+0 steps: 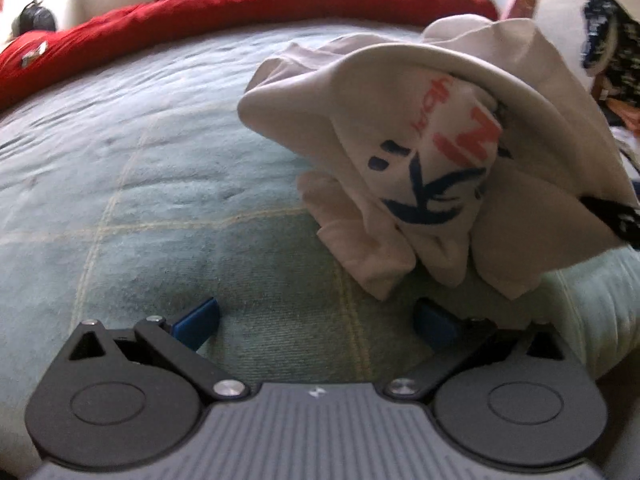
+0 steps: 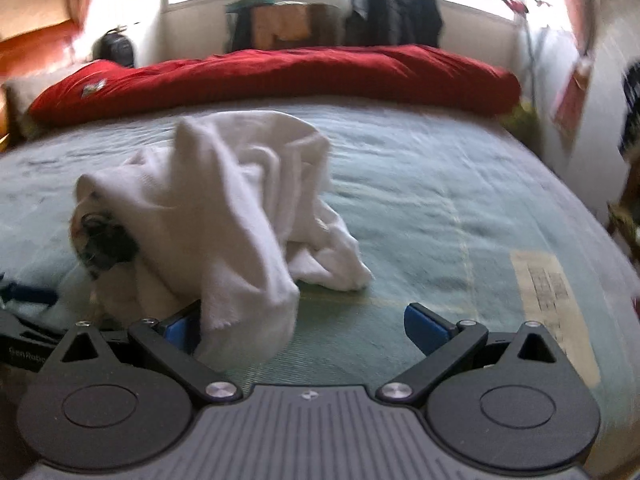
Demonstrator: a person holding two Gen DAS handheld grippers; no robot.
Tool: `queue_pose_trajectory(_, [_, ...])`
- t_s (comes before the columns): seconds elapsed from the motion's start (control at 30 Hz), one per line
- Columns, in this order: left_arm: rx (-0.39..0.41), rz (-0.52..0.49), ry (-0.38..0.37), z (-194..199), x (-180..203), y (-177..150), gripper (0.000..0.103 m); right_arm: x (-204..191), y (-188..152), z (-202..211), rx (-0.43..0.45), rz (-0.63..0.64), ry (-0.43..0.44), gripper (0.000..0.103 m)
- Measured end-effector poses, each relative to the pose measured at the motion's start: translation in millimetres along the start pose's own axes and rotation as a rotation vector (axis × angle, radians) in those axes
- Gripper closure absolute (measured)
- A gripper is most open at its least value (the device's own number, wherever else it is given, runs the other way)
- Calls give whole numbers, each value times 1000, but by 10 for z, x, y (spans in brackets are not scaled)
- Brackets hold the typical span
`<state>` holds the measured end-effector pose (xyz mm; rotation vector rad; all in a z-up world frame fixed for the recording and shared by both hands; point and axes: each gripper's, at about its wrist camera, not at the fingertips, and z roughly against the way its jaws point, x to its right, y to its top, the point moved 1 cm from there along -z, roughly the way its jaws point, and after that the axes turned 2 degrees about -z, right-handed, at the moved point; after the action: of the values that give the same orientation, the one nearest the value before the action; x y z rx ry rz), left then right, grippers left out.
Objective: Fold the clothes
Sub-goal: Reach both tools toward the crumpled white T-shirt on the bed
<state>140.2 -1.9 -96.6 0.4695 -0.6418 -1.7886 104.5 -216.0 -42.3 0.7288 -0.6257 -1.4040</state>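
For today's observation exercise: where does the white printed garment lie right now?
The white garment lies crumpled on the green bedspread, right of centre in the left wrist view, in front of the red duvet.

White soft cotton-like garment, matt, with red and blue print. Pale green woven bedspread looked slightly coarse. Red quilted cloth duvet, matt. Left gripper and right gripper: matt black plastic, ribbed grey housing, shiny metal pivot pins.
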Motion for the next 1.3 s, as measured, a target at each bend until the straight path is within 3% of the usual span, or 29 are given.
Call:
queue_pose_trajectory(0.27, [23,-3,-37,250,-90,42,1,-194,183,91,70,46,59,0])
queue_pose_trajectory(0.53, [65,-54,-35,438,-41,152,1,-236,272,-124,36,110,-56,0])
queue_pose_trajectory(0.87, [114,-53,-69,457,-60,212,1,350,358,-211,46,52,-281,0])
queue_pose_trajectory(0.97, [130,-54,-84,480,-67,232,1,523,328,-173,29,-11,-294,0])
queue_pose_trajectory(1.17, [165,-93,-106,501,-18,307,4,504,242,54,57,-25,-209,0])
queue_pose_trajectory(1.3, [208,-132,-97,540,-38,410,27,427,239,208,88,-21,-130,0])
